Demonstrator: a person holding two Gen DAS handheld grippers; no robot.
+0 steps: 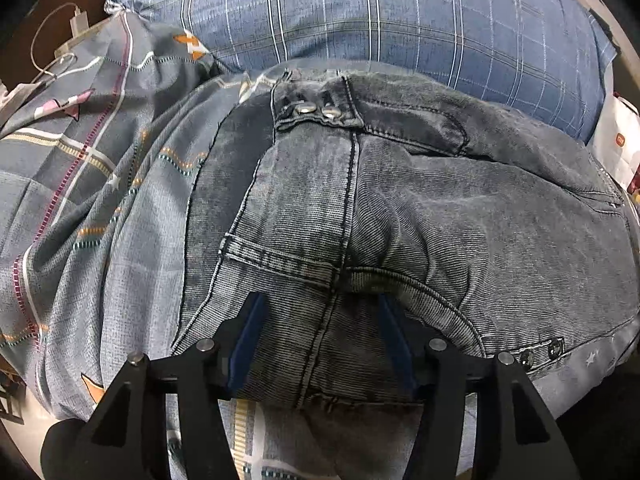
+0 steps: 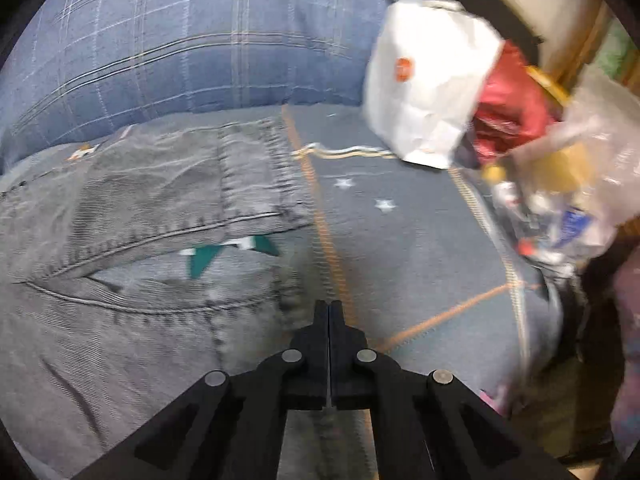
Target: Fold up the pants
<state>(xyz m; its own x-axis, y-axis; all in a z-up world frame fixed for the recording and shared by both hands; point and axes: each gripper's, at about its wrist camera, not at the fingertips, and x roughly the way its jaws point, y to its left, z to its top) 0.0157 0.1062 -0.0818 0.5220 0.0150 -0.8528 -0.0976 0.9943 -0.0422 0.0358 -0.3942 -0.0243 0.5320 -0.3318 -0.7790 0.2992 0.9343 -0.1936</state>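
Left hand-held gripper (image 1: 320, 312) sits wide, blue fingers (image 1: 248, 332) spread on either side of a raised ridge of denim near the crotch seam, not yet pinched on it. Over on the other side, the right hand-held gripper (image 2: 329, 308) has its jaws pressed together with nothing visibly caught between them, hovering at the edge of the pants (image 2: 132, 240) where the cloth meets the bedspread (image 2: 420, 248). That view is smeared with motion blur, so whether its tips touch the fabric is hard to call.

The pants (image 1: 400, 208) lie on the bed, already doubled over themselves. In the left view the waistband and its two snaps (image 1: 316, 111) point away from the camera toward the blue plaid pillow (image 1: 360, 20), and the centre seam runs near to far, so the long axis looks to run from the gripper toward the pillow.

Risks now. If the left jaws shut on only the top layer, the lower layer would stay behind and the fold would come apart. The bedspread is soft and rumpled just beside the denim, so a low grab could snag it too and drag the whole pile. On the right, a white bag (image 2: 432, 80) and a clear plastic bag (image 2: 580, 184) crowd the bed's edge; a wide swing that way could knock them.
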